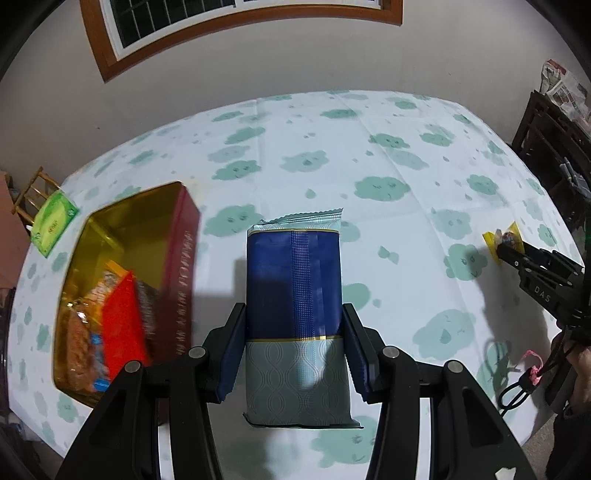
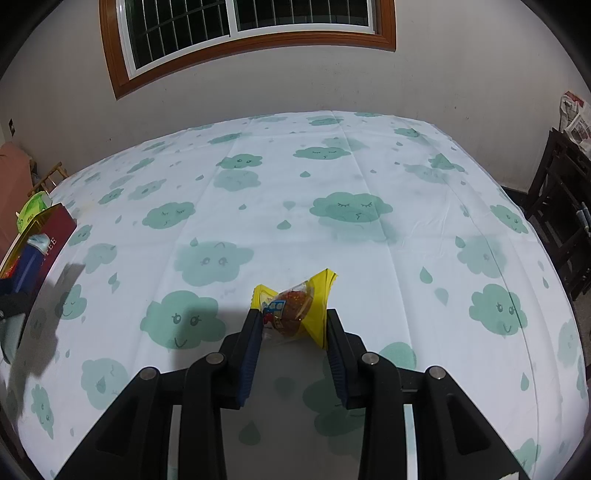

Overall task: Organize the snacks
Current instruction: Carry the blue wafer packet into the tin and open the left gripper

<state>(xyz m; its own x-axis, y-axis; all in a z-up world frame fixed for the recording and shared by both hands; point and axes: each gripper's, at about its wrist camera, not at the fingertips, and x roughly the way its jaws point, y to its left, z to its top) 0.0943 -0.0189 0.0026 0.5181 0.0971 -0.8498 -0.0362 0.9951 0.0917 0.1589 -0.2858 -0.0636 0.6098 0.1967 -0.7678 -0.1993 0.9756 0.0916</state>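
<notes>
Both fisheye views look steeply down along their grippers onto the cloud-print tablecloth [image 1: 369,122], facing the window wall. The left wrist view sits close above the red tin [image 1: 181,266] at left. Both views share tablecloth, tin and window [image 2: 236,33].

The blue packet [image 1: 295,314] is glossy foil-like film with a ribbed seam. The small snack [image 2: 295,310] has shiny yellow and clear plastic wrap. The box [image 1: 122,288] gleams gold inside like metal. The tablecloth [image 2: 332,229] is thin, smooth, creased. The window frame [image 2: 251,44] is wood.

Blurred tin box [image 1: 122,280] contents
</notes>
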